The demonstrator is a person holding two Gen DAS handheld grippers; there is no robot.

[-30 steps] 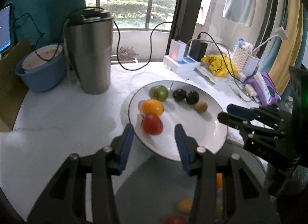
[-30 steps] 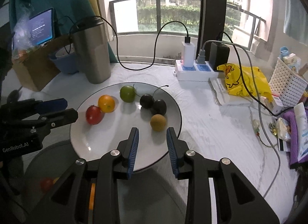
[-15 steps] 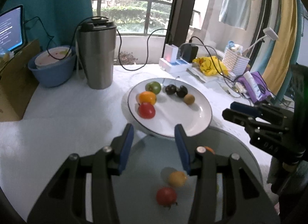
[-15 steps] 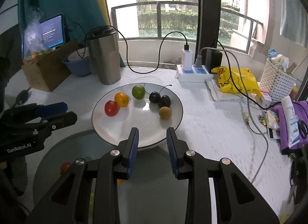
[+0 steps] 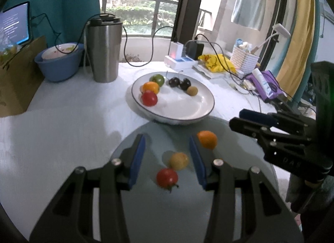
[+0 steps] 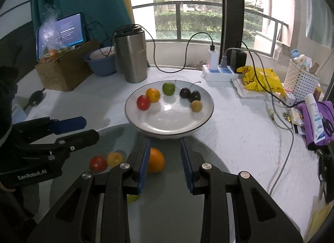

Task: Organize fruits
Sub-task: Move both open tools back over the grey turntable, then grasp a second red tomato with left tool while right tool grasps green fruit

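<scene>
- The left gripper point(image 5: 166, 158) is at the bottom centre of its frame, jaws apart, holding nothing.
- The right gripper point(image 6: 165, 163) has a narrow gap, also empty.
- The white plate point(image 6: 167, 121) in the frame centre holds six fruits.
- An orange point(image 6: 155, 159), a yellow fruit point(image 5: 178, 160) and a tomato point(image 5: 167, 177) lie on the grey round surface point(image 5: 167, 211) below.

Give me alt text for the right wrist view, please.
The right gripper, empty with a gap between its fingers, points at a white plate holding six small fruits. Nearer, on a round glass surface, lie an orange, a yellow fruit and a tomato; the left gripper reaches in beside them.
</scene>
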